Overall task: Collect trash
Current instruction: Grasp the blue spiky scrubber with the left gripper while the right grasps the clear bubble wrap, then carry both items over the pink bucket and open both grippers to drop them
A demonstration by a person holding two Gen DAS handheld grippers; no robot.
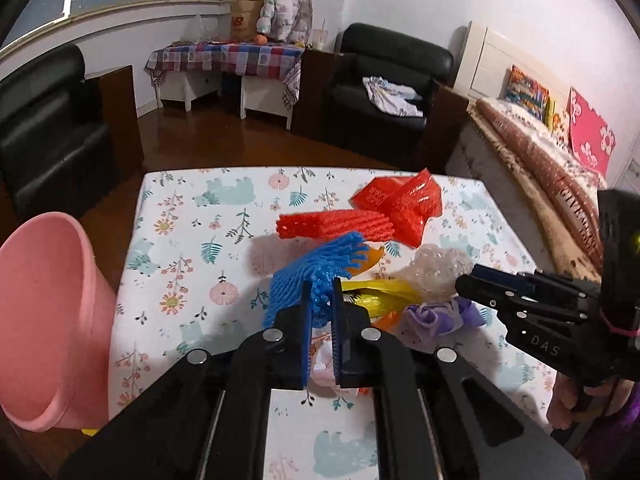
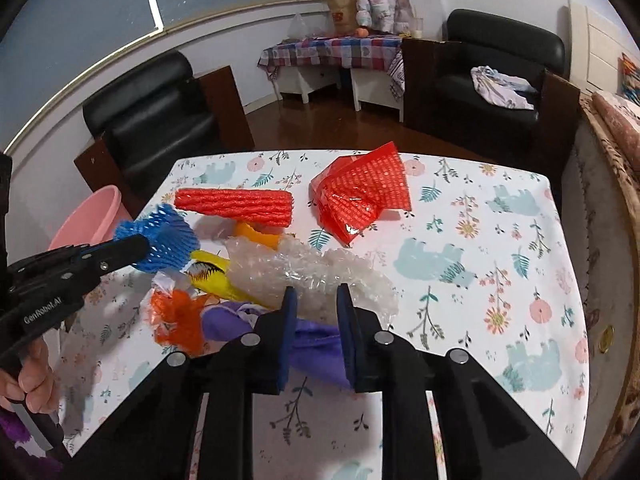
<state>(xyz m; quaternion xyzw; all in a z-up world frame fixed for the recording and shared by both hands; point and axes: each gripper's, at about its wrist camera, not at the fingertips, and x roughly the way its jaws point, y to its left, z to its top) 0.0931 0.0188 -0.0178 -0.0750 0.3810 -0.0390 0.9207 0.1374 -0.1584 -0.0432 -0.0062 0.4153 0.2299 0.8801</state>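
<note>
- The left gripper (image 1: 322, 292) has its jaws pinched tight on the blue foam net (image 1: 316, 268); the net's frilled end fans out past the tips and the rest bulges to the left of the jaws, lifted a little off the counter (image 1: 180, 240).
- The right gripper (image 2: 316, 300) has its jaws closed on the purple wrapper (image 2: 316, 344), which fills the gap between the two pads and spills out to the left along the counter.
- Just beyond the right jaws' tips lies the crumpled bubble wrap (image 2: 312, 272). It touches the purple wrapper, but I cannot tell whether the pads catch it as well.
- Between the two grippers sits a small heap: a yellow wrapper (image 2: 212, 276) under the blue net, an orange mesh scrap (image 2: 180, 316) beside the purple one, and an orange piece (image 2: 256, 234) poking out behind the bubble wrap.
- Farther out, clear of both sets of jaws, a red foam net (image 1: 336, 224) lies flat across the counter. Next to it stands a folded red mesh bag (image 1: 404, 200), partly raised.
- The pink bin (image 1: 52, 320) stands off the counter's left edge, near the left gripper, tilted with its mouth towards the camera.
- A hand (image 2: 36, 380) shows wrapped around the left gripper's handle.
- Beyond the counter are black armchairs (image 1: 384, 92) and a bed (image 1: 540, 148) along the right wall.
</note>
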